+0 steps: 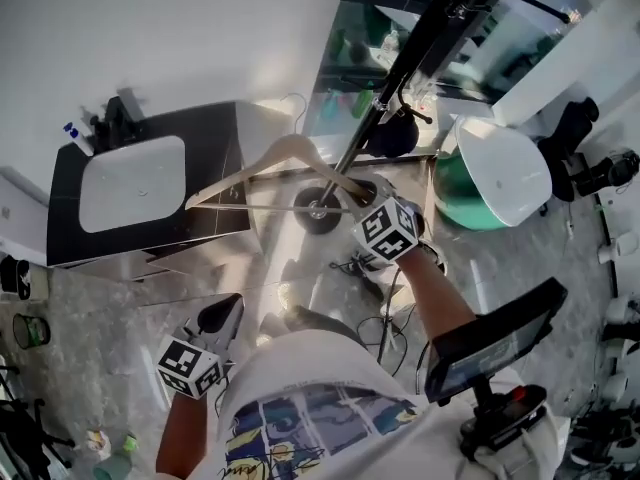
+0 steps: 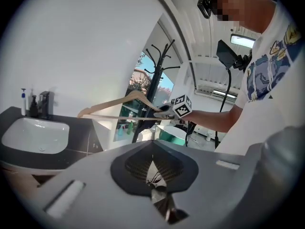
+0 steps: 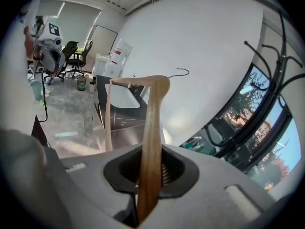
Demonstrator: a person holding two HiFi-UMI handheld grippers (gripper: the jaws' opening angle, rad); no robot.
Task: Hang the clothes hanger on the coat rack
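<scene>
A pale wooden clothes hanger [image 1: 262, 171] with a thin wire hook [image 1: 297, 108] hangs level in the air, its right end clamped in my right gripper [image 1: 358, 196], which is shut on it. The right gripper view has that wooden arm [image 3: 153, 142] running up out of the jaws, hook [image 3: 181, 72] toward the white wall. Directly behind the hanger rises the black coat rack [image 1: 400, 58], its curved pegs [image 3: 269, 66] to the right of the hook and apart from it. My left gripper [image 1: 222, 314] stays low near my body, shut and empty. From it I see the hanger [image 2: 116, 103] and the rack [image 2: 159, 66].
A black vanity [image 1: 215, 158] with a white basin [image 1: 132, 183] and bottles [image 1: 75, 133] stands left of the rack. A green tub with a white lid [image 1: 495, 173] sits to the right. A dark screen on a stand [image 1: 495, 343] and floor cables [image 1: 375, 268] are near my legs.
</scene>
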